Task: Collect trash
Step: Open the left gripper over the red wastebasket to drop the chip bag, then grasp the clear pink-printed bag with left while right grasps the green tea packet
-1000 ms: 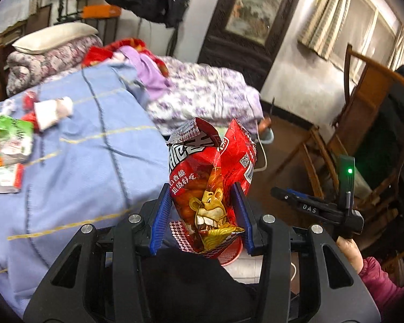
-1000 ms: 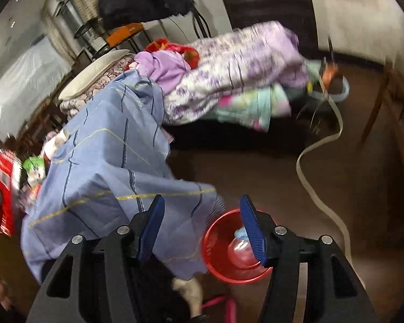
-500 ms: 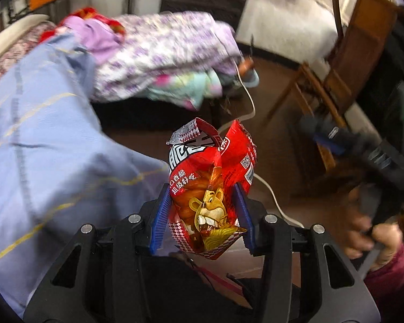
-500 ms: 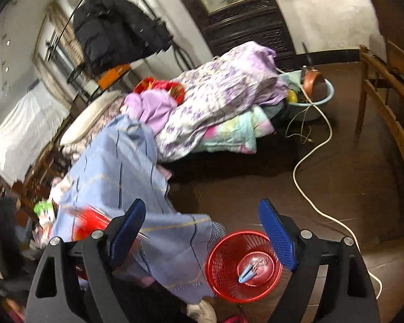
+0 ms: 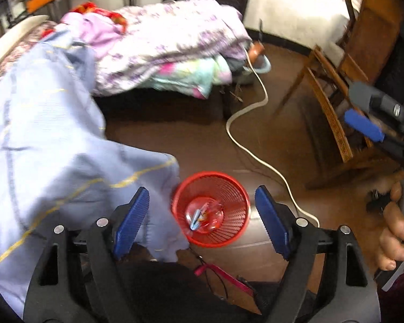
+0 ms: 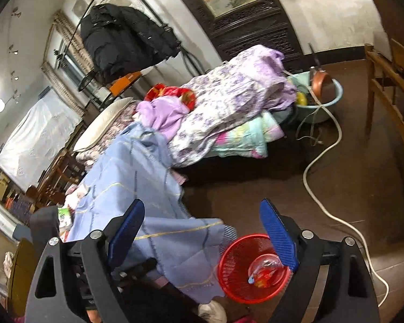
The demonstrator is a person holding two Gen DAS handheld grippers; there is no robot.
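Observation:
A red mesh waste basket (image 5: 230, 188) stands on the dark floor by the hanging corner of the blue cloth (image 5: 40, 145). Wrappers, one red and yellow, lie at its bottom (image 5: 204, 215). My left gripper (image 5: 202, 220) is open and empty, high above the basket. My right gripper (image 6: 202, 234) is open and empty, with the basket (image 6: 237, 255) low between its fingers. The right gripper also shows at the right edge of the left wrist view (image 5: 374, 123). More trash packets (image 6: 64, 215) lie on the blue cloth at the left.
A bed piled with purple and floral quilts (image 6: 229, 99) lies beyond. A white cable (image 5: 256, 145) snakes over the floor. A wooden chair (image 5: 334, 86) stands at the right. A blue basin (image 6: 320, 94) sits by the bed end.
My left gripper opened and let go of the red snack bag, which now lies in the basket. The left gripper has tilted down over the basket. The right gripper has shifted slightly.

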